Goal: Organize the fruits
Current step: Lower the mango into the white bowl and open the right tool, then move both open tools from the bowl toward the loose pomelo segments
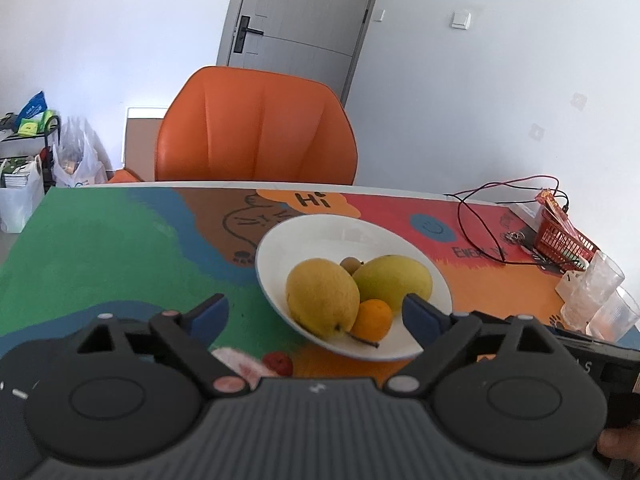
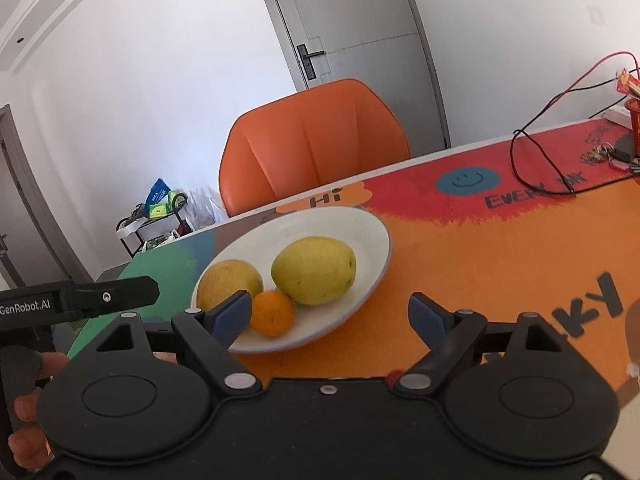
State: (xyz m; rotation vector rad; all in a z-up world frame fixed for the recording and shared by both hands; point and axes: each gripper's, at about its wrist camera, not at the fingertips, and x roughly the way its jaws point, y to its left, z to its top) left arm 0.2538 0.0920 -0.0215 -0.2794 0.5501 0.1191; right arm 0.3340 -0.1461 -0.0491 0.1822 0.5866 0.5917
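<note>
The left gripper (image 1: 316,316) is hovering with its blue-padded jaws spread wide and nothing between them, just short of the near rim of a white bowl (image 1: 304,232); the right gripper (image 2: 330,316) is likewise standing spread and empty, its left finger overlapping the bowl's near edge in its own view, though whether it is touching cannot be told. Inside the bowl a yellow pear (image 1: 322,298) is lying at the near left, a greenish-yellow mango (image 1: 394,282) is sitting to its right, a small orange (image 1: 372,319) is resting against both at the near side, and a little brown fruit (image 1: 351,265) is peeking out behind them; so most of the fruit appears to be gathered already. On the colourful mat (image 1: 100,248), just near of the bowl and partly hidden by the left gripper's body, a small red fruit (image 1: 279,362) and a pale pink object (image 1: 244,364) are lying outside it; these seem to be what is left to collect. Far to the right, clear plastic cups (image 1: 600,292) and a red basket (image 1: 560,240) are standing apart.
</note>
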